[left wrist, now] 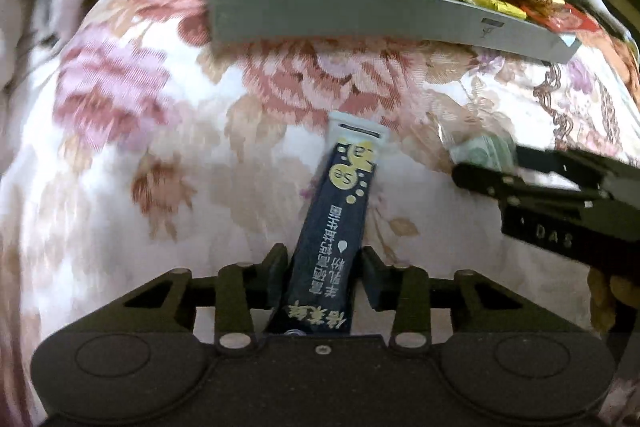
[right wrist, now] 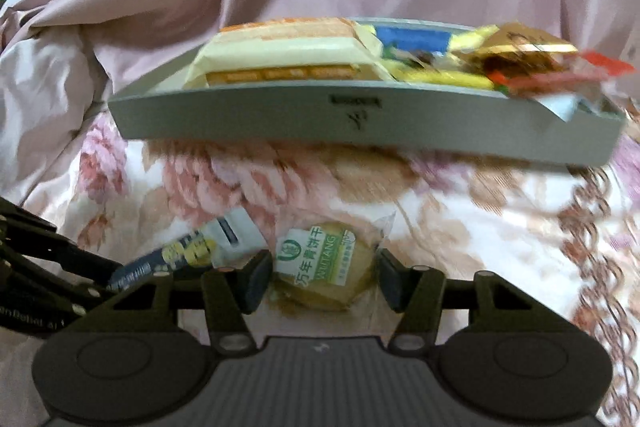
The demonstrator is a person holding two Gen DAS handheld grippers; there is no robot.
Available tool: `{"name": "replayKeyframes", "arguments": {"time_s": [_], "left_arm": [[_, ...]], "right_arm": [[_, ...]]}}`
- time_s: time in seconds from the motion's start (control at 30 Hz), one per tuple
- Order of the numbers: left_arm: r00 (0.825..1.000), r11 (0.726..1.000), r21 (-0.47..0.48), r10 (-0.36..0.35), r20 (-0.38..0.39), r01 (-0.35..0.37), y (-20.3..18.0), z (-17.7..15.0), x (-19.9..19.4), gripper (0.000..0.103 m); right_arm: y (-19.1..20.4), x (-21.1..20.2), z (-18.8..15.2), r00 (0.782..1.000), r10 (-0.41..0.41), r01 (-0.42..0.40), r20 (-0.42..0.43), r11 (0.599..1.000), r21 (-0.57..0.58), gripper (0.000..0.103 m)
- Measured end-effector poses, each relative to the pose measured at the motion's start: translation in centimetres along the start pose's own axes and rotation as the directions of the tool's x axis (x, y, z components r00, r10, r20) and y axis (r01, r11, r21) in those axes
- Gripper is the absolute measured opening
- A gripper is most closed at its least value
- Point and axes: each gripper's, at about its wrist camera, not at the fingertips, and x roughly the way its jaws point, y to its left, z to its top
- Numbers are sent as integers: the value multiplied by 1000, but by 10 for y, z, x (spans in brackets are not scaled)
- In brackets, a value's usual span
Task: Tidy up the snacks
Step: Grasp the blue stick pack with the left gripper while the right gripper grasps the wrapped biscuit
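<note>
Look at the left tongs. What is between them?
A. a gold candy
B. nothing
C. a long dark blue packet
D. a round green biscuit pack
C: in the left wrist view the long dark blue packet lies straight between the left tongs, well short of the grey tray.

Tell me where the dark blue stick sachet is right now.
In the left wrist view the dark blue stick sachet lies between the left hand-held gripper's pads over the floral cloth, short of the grey tray.

Matte black tongs [left wrist: 324,279], silver screw heads, round housings, white "DAS" lettering on the other tongs [left wrist: 516,171].
</note>
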Motion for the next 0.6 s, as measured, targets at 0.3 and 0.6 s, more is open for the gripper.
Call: {"name": "replayKeyframes", "arguments": {"time_s": [0.3,0.6], "left_arm": [[996,993,-114,14,84,-4,-20,-47,-23,35],[991,988,-154,1,131,19,-29,-85,-33,33]], "right_arm": [[12,-43,-34,996,31,-38,-86,996,-78,61],[46,-85,-66,995,50,-69,-88,970,-234,61]]}}
